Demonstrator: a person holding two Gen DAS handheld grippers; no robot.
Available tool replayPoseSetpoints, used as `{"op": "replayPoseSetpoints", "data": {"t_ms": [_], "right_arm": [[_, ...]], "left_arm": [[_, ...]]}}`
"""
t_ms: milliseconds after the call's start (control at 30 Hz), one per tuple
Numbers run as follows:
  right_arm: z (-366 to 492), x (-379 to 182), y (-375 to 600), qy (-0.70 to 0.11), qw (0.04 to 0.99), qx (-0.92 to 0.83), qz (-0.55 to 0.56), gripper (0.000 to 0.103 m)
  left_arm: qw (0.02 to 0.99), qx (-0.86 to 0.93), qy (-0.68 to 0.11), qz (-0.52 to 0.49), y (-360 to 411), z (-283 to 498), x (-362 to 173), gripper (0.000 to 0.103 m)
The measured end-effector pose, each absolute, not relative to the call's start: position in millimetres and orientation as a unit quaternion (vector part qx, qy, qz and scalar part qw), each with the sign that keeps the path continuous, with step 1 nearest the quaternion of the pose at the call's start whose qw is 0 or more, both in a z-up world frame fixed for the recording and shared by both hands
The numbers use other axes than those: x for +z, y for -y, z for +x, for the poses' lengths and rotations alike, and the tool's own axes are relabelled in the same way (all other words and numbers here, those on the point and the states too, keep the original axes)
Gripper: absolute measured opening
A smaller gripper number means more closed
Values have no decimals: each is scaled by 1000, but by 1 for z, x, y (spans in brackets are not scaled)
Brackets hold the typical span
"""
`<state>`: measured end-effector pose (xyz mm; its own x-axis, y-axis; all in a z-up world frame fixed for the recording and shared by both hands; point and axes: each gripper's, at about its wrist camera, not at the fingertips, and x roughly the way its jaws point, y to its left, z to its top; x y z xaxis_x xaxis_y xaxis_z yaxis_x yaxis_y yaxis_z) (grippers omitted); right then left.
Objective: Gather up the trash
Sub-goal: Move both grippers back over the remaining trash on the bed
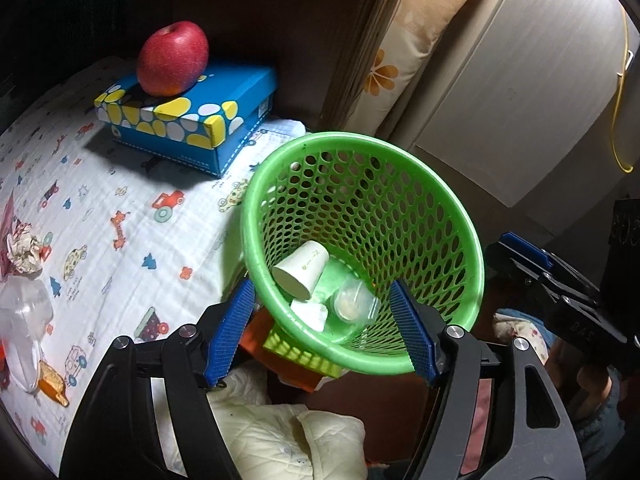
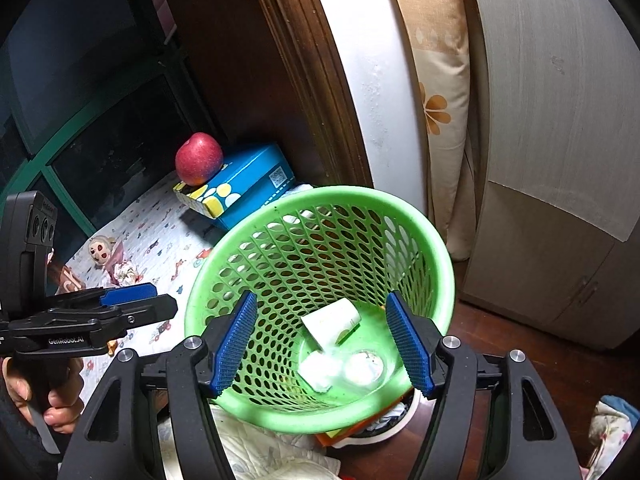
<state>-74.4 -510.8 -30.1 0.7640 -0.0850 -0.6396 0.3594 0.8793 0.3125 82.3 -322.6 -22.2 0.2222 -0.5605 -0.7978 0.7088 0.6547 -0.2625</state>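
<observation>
The green basket (image 1: 400, 184) is sitting tilted just beside the bed edge, its mouth facing both cameras. Inside, on its bottom, a white paper cup (image 1: 302, 270) is lying on its side; a crumpled white paper (image 1: 310, 314) and a clear plastic cup (image 1: 356, 304) are lying just beside it, all three close together.

The left hand-held gripper (image 1: 322, 334) is hanging over the basket's near rim with its blue pads standing well apart; one pad is outside the rim, the other over the inside wall. Nothing is clamped between them, and whether a pad is touching the rim cannot be told. The right hand-held gripper (image 2: 324, 346) is likewise standing open above the basket's mouth, empty, framing the trash on the bottom.

In the right wrist view a hand (image 2: 48, 396) is gripping the left tool's handle.

On the bed's printed sheet (image 1: 100, 208), more litter is waiting: a crumpled paper ball (image 1: 26, 252) and a clear plastic container (image 1: 24, 316) near the left edge. Farther back, a red apple (image 1: 174, 58) is resting on a blue spotted box (image 1: 188, 116).
</observation>
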Motion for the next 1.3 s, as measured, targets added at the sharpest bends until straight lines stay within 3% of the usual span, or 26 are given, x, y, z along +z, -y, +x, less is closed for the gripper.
{"op": "replayPoseSetpoints", "data": {"t_ms": [567,967,1300], "right_arm": [[-22,-12,421,-329,927,-21,177,69],[23,-16,344,-355,922,57,143,70],[48,-21,288,-378,913,102,117,71]], "left_arm": [[858,-264,-439,43,167,104,-12,69],[883,-137,-449,-10,34,135,-36,69],[878,-98,-468,13,-39,163,-71,69]]}}
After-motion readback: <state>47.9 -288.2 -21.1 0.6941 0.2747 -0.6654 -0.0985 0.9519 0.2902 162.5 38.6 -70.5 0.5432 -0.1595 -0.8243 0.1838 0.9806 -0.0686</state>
